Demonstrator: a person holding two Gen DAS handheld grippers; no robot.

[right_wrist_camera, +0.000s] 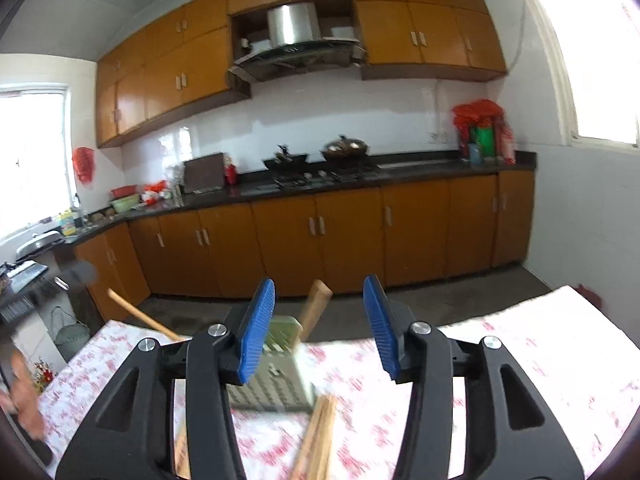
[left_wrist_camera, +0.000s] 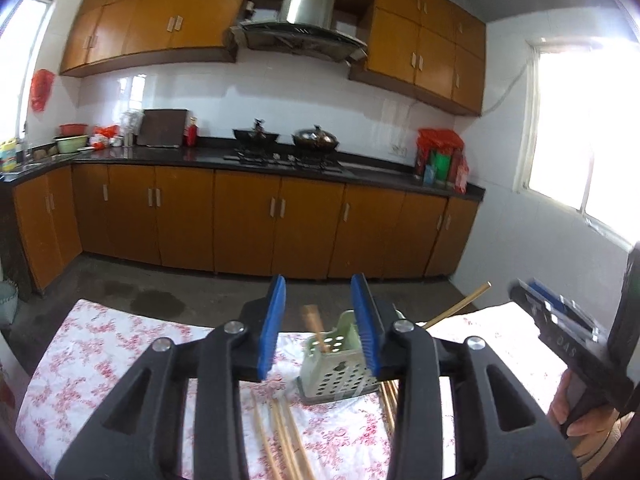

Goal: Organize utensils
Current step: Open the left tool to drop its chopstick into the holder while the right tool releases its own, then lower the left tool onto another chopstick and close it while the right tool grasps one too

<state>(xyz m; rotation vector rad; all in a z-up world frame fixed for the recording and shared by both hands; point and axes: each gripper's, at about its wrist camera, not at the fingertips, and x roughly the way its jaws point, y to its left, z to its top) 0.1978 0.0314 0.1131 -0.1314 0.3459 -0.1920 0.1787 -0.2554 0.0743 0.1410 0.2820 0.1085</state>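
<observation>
Both tongs spread above the desk, holder between them.

Left wrist view: your left tongs (left_wrist_camera: 319, 328) hang spread and level over the floral desk (left_wrist_camera: 100, 344); the green holder (left_wrist_camera: 340, 364) stands just past them, chopsticks (left_wrist_camera: 280, 432) lying loose below, your right tongs (left_wrist_camera: 556, 312) at the far right edge. Right wrist view: your right tongs (right_wrist_camera: 320, 328) gape, holding nothing; the holder (right_wrist_camera: 280, 372) blurs, with open desk to the right.

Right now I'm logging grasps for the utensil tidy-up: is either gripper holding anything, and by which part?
Nothing is held. The left gripper and right gripper are both open and empty, above the green perforated chopstick holder and the loose chopsticks on the floral tablecloth.
</observation>
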